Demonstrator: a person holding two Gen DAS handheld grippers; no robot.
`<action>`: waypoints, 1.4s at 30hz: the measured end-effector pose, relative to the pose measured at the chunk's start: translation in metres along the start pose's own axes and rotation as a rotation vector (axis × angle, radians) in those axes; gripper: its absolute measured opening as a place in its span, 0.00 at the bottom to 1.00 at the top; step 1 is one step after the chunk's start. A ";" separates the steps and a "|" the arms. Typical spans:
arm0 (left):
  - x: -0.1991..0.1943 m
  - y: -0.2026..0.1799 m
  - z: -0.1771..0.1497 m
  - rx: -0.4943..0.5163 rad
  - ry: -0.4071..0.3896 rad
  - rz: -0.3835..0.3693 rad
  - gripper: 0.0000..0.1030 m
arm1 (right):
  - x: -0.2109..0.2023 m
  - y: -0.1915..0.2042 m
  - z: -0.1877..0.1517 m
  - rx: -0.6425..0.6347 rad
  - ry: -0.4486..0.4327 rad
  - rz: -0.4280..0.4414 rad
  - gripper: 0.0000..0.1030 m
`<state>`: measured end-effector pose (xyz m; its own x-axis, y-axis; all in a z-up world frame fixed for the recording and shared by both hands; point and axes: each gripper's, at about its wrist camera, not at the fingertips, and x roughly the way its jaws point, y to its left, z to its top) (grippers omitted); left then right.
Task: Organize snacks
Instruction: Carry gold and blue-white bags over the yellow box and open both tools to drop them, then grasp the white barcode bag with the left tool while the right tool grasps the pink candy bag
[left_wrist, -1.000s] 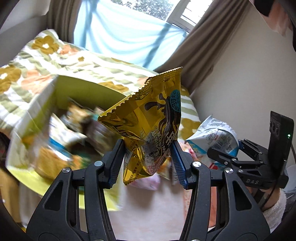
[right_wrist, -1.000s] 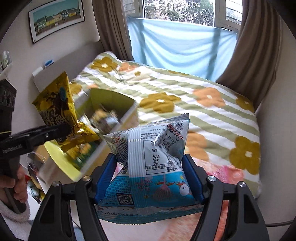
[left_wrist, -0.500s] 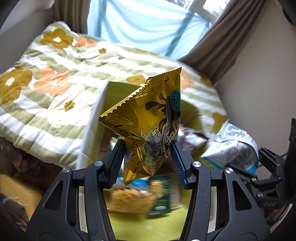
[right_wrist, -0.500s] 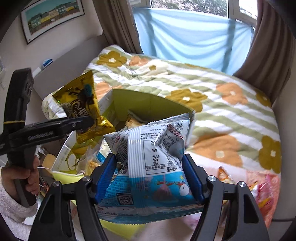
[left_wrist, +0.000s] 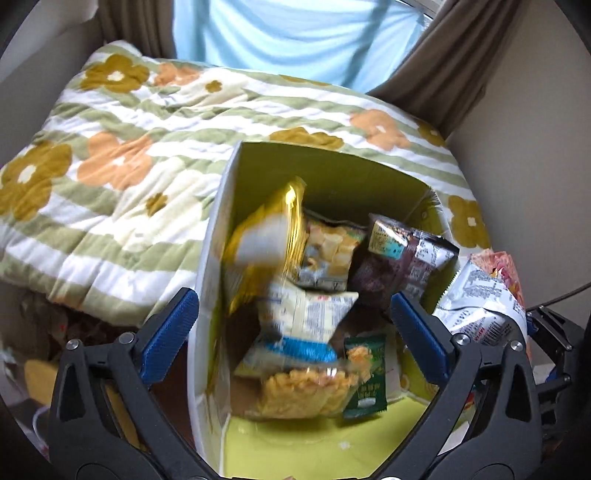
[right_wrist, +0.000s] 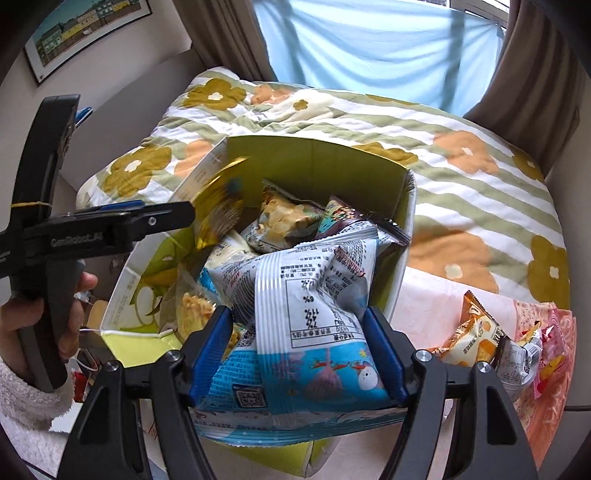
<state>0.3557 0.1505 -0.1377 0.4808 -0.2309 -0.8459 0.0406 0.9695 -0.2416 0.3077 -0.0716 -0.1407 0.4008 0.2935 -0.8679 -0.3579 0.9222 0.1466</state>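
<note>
My left gripper (left_wrist: 293, 325) is open above a yellow-green cardboard box (left_wrist: 332, 170) of snack bags. A yellow foil snack bag (left_wrist: 266, 236), blurred, is falling free into the box at its left side; it also shows in the right wrist view (right_wrist: 218, 206). My right gripper (right_wrist: 299, 350) is shut on a white and blue snack bag (right_wrist: 306, 314) and holds it over the near edge of the box (right_wrist: 317, 151). That bag also shows at the right of the left wrist view (left_wrist: 480, 302).
The box stands at the edge of a bed with a flowered, striped quilt (right_wrist: 461, 155). Several loose snack bags (right_wrist: 476, 336) lie on a pink cloth right of the box. Curtains and a window lie behind. The hand holding the left gripper (right_wrist: 40, 317) is at the left.
My left gripper has opened and let go of the yellow foil bag, which drops into the box. Both grippers have moved over the box; the right one still holds its bag.
</note>
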 end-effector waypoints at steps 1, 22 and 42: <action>-0.005 0.000 -0.004 -0.012 0.000 0.003 1.00 | -0.001 0.001 -0.001 -0.003 -0.004 0.002 0.66; -0.066 0.022 -0.055 -0.072 -0.072 0.041 1.00 | -0.011 0.027 -0.020 0.002 -0.116 -0.003 0.97; -0.075 -0.001 -0.065 0.002 -0.115 -0.052 1.00 | -0.054 0.017 -0.052 0.103 -0.177 -0.074 0.98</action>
<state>0.2626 0.1610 -0.1052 0.5753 -0.2700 -0.7721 0.0698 0.9567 -0.2825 0.2365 -0.0846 -0.1163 0.5678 0.2548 -0.7827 -0.2371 0.9612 0.1409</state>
